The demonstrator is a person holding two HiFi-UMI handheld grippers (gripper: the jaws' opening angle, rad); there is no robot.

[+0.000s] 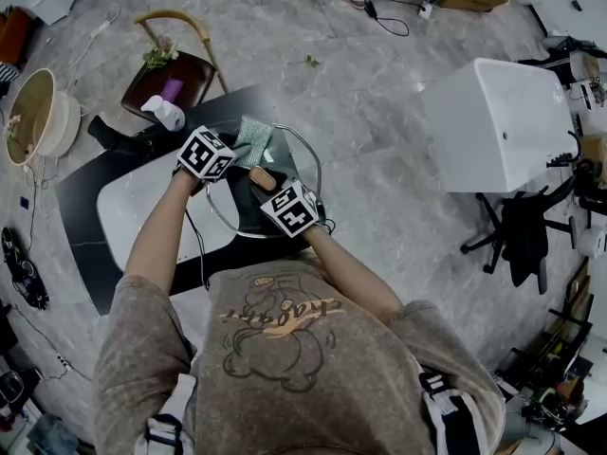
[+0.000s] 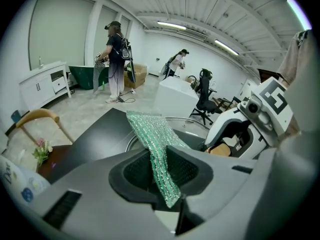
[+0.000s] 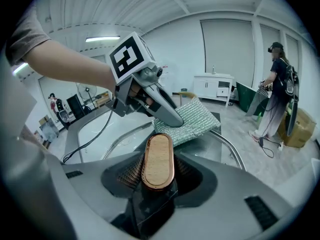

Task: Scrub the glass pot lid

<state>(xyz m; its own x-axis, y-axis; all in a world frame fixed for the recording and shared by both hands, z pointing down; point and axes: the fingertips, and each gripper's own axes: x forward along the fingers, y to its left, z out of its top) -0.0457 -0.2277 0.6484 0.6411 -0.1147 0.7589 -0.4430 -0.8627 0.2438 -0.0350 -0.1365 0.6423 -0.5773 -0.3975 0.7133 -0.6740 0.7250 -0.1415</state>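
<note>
The glass pot lid (image 1: 302,150), round with a metal rim, lies on the black table (image 1: 81,207). My right gripper (image 1: 266,187) is shut on its oval wooden knob (image 3: 157,159), which stands upright between the jaws. The lid's rim (image 3: 234,153) curves past beyond it. My left gripper (image 1: 236,154) is shut on a green sparkly scrub cloth (image 2: 159,149). The cloth (image 1: 253,140) drapes forward onto the lid's far part, just beyond the knob. In the right gripper view the left gripper (image 3: 172,116) presses the cloth (image 3: 197,116) down on the glass.
A pale panel (image 1: 133,207) is set in the table's left part. A white bottle (image 1: 167,113) and a dark wooden-handled basket (image 1: 175,69) sit beyond the table. A white cabinet (image 1: 498,121) and an office chair (image 1: 517,240) stand to the right. People (image 2: 116,59) stand in the background.
</note>
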